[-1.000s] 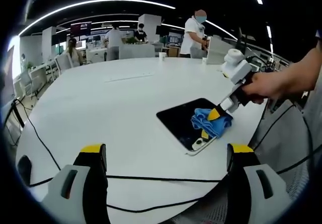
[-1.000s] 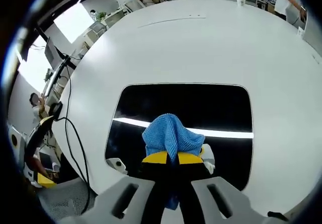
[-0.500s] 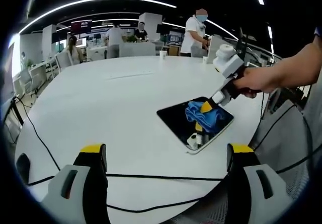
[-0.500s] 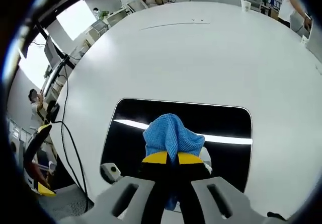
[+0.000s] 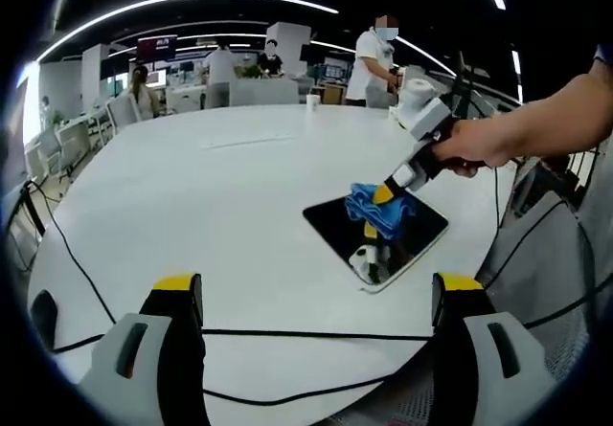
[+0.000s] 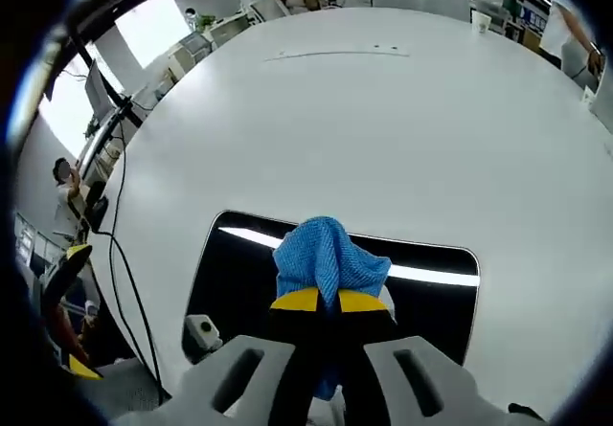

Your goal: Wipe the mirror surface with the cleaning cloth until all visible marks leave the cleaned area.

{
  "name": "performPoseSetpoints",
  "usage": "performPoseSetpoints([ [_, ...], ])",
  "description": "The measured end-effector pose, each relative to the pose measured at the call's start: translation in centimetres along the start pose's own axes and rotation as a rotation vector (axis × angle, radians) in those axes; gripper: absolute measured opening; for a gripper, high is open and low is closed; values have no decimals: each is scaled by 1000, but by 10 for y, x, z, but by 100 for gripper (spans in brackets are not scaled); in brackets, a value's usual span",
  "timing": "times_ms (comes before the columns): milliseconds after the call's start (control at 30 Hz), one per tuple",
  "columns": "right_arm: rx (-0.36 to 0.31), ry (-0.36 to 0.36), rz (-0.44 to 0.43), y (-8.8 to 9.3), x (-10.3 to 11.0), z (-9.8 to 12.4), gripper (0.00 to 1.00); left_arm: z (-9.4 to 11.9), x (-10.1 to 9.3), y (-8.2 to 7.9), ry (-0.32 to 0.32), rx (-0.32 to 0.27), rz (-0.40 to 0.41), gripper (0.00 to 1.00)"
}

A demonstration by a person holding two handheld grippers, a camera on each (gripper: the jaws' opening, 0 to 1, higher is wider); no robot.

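Right tool [image 6: 330, 302] clamped the blue microfibre cloth [image 6: 326, 254] on the dark rectangular mirror [image 6: 431, 302]; left tool [image 5: 316, 297] stood apart. Excess pressure risked sliding the mirror off the white counter [image 6: 364, 120].

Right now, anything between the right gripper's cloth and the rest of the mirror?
Nothing visible. The right gripper is shut on the blue cloth, already on the mirror; the glass around it lies bare.
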State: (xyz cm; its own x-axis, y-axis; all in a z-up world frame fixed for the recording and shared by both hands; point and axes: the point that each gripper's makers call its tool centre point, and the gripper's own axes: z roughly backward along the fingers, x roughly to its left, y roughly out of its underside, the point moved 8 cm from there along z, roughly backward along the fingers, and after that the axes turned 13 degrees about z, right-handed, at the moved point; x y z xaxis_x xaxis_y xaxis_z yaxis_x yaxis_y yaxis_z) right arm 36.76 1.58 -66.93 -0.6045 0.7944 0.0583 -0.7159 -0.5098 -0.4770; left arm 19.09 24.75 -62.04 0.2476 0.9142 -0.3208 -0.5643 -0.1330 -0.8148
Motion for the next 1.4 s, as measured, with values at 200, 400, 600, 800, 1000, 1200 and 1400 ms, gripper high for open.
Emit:
performPoseSetpoints([
  [200,13,2,11,-10,-6,-8,0,-1,-1,1,8,9,-3,99],
  [400,-1,10,9,-16,-10,-11,0,-1,1,2,4,10,1,99],
  [600,10,16,-23,-24,-11,-13,0,0,3,4,0,15,3,99],
  [800,16,12,-12,-25,-12,-13,0,-1,2,4,3,18,2,99],
  [1000,7,6,-14,-24,-13,-14,0,-4,1,0,10,16,-5,99],
  [1200,7,-4,-19,-24,-13,-14,0,-4,6,-3,-2,8,-6,99],
  [1400,3,0,-7,-23,-10,-9,0,-4,3,-2,1,15,-10,99],
])
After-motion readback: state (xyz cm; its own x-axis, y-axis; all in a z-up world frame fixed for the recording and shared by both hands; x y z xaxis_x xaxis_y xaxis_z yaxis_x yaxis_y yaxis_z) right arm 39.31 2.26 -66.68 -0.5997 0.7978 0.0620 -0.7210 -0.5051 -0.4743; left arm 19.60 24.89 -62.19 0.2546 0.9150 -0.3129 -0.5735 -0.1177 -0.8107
